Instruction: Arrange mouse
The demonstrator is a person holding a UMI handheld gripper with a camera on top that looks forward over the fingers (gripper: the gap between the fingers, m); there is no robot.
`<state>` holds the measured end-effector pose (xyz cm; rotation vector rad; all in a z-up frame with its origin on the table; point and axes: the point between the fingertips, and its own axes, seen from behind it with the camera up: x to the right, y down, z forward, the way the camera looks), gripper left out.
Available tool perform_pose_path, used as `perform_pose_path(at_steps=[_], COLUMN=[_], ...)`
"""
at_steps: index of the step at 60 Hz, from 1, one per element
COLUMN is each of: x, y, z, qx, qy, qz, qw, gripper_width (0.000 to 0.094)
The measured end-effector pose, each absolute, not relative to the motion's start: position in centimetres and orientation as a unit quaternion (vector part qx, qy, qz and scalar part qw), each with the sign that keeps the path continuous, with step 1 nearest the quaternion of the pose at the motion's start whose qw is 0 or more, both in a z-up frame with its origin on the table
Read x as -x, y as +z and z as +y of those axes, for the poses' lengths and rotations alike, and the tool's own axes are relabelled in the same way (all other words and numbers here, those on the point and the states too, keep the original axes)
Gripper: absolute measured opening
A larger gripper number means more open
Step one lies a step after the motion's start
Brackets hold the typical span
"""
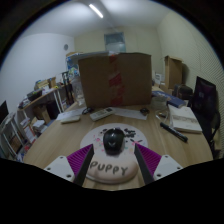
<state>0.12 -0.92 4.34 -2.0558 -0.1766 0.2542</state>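
A black mouse (113,139) sits on a round white mouse pad (92,136). The pad's white wrist rest (110,166), lettered "PUPPY", lies nearer to me. My gripper (114,147) is open. Its purple-padded fingers (83,156) stand on either side of the wrist rest. The fingertips reach level with the back of the mouse, with a gap at each side. The mouse rests on the pad, not held.
The wooden desk (60,140) carries a large cardboard box (115,78) at the back, white items (103,113) before it, a notebook (185,121) and a pen (172,132) at right. A dark monitor (206,100) stands far right, bookshelves (22,128) at left.
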Motion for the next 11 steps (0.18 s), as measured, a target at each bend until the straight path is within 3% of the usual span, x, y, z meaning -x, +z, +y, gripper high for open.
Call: perform_pose_path(at_steps=[11], x=[-4.1], y=[6.3], z=[-9.5], qx=[0.826], qy=[0.135], qz=[-0.055], qw=[0.545], gripper_width=[0.0837])
